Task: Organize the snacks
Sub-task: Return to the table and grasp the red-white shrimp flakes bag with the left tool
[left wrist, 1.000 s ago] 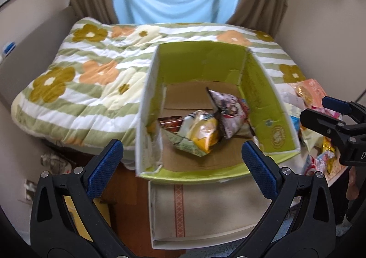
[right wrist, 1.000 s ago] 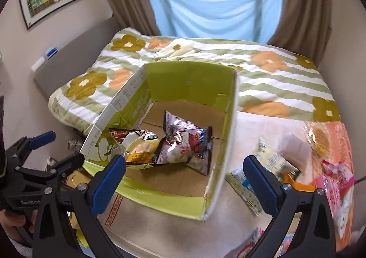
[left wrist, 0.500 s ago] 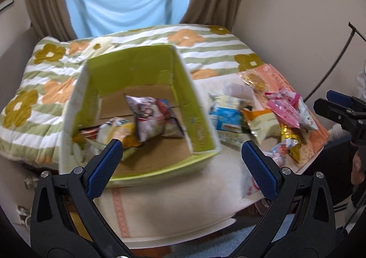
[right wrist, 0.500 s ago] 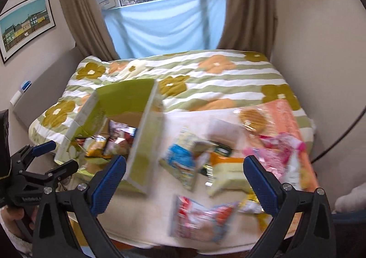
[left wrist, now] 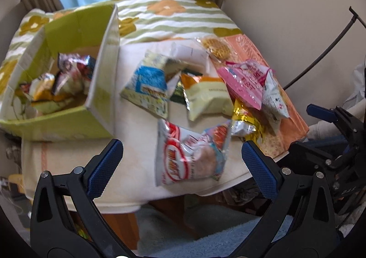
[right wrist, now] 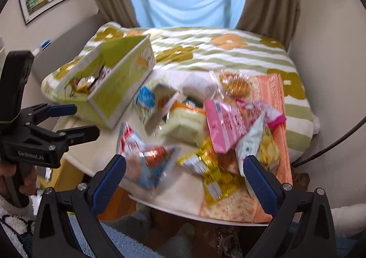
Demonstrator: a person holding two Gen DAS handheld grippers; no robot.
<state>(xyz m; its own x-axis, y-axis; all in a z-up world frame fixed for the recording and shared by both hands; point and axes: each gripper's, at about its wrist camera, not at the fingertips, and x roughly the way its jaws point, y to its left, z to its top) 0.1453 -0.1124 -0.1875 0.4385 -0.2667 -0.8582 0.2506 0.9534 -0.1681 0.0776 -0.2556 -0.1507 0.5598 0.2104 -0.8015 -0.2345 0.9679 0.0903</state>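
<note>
A green cardboard box (left wrist: 68,118) (right wrist: 114,95) stands at the table's left and holds a few snack bags (left wrist: 68,75). Loose snacks lie to its right: a red-and-white bag (left wrist: 189,155) (right wrist: 146,162) nearest me, a blue-and-white bag (left wrist: 148,84), a pale green bag (left wrist: 208,98) (right wrist: 185,125), a pink bag (left wrist: 244,84) (right wrist: 226,127) and a gold packet (left wrist: 244,121) (right wrist: 212,175). My left gripper (left wrist: 180,164) is open and empty, just above the red-and-white bag. My right gripper (right wrist: 183,178) is open and empty, over the near edge of the pile.
The low table (left wrist: 137,171) has a cream cloth and an orange mat (right wrist: 272,89) at its right. A flowered quilt (right wrist: 228,52) lies behind. A black cable (left wrist: 324,43) runs at the right. Blue carpet (left wrist: 205,244) is below.
Both views have swung right from the box to the loose snack pile and come closer to the table. Both grippers stay open and empty.
</note>
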